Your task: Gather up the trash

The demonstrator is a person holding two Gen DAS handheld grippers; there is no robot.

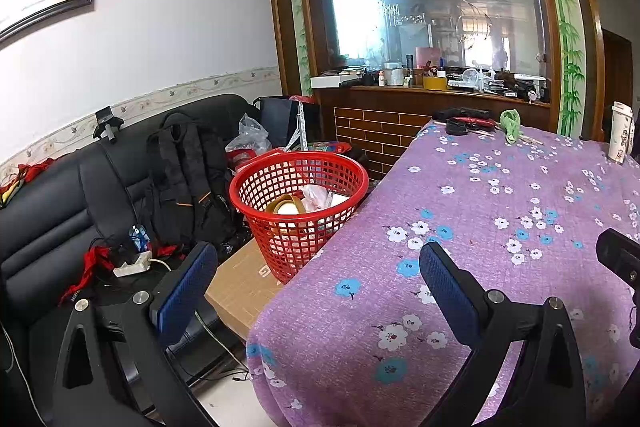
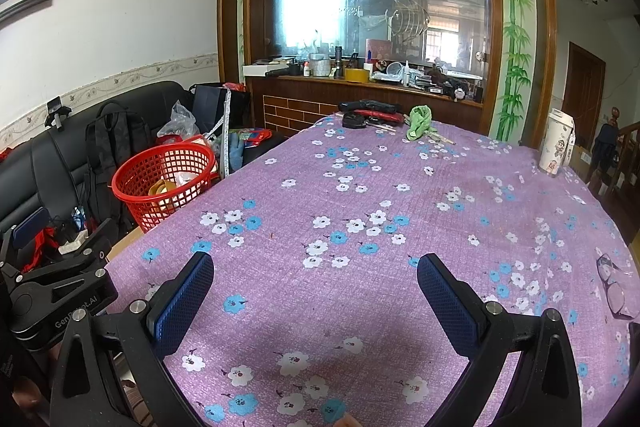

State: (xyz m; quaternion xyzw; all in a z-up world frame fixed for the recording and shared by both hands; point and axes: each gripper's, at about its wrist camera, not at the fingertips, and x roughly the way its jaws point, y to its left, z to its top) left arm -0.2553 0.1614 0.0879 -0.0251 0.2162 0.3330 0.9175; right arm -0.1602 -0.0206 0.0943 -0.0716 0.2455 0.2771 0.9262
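Both wrist views face the table (image 1: pixel 500 211), sharing the basket (image 2: pixel 160 179)

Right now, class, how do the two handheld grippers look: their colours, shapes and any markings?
Both the left gripper and the right gripper have glossy black forked frames with silver round bolts. Their fingers carry blue, cross-hatched pads. In the right wrist view, the left gripper's black body shows pale lettering, partly readable.

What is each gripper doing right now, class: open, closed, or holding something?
Left gripper: open, holding nothing, near the red basket.
Right gripper: open, holding nothing, over the purple tablecloth.
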